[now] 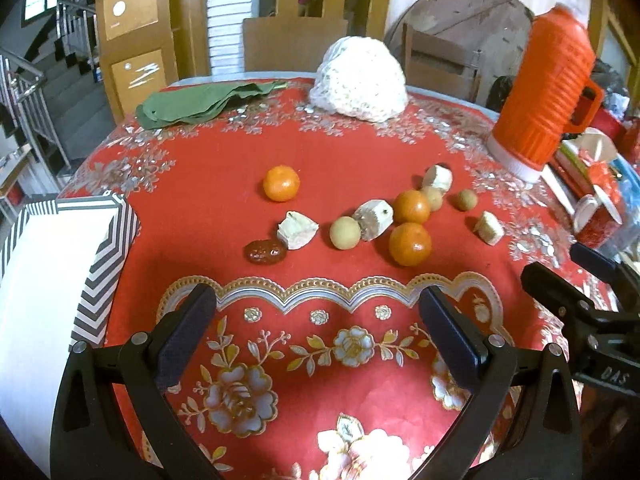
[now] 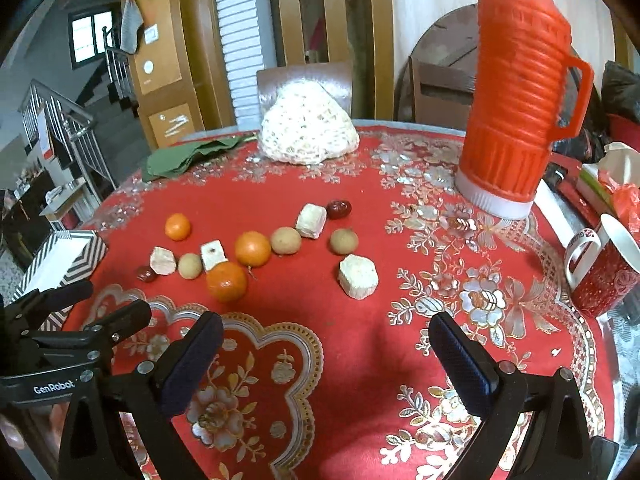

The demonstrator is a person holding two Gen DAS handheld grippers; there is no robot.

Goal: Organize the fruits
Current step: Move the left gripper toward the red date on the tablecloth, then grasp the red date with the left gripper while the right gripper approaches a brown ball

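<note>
Both grippers hang over the near part of a round table draped in a red floral cloth, and neither holds anything. In the left wrist view the left gripper has its two dark fingers spread wide apart above the scalloped gold pattern; the right gripper is spread just as wide in its own view, and each shows at the edge of the other's picture. Beyond the fingertips the fruit lies scattered in a loose band across the middle of the cloth. One orange sits alone toward the far left, well apart from two more oranges that lie close together near the centre. Three small tan round fruits are mixed among them, along with four pale chunky cut pieces, one of which lies just beside a dark red date at the near left of the group. A second dark red date lies at the far side of the group in the right wrist view, next to a pale chunk. At the left edge stands a black-and-white striped box. An orange thermos stands upright at the far right, with a red mug nearer on the right. Folded green leaves and a white lumpy mound rest at the far edge.
</note>
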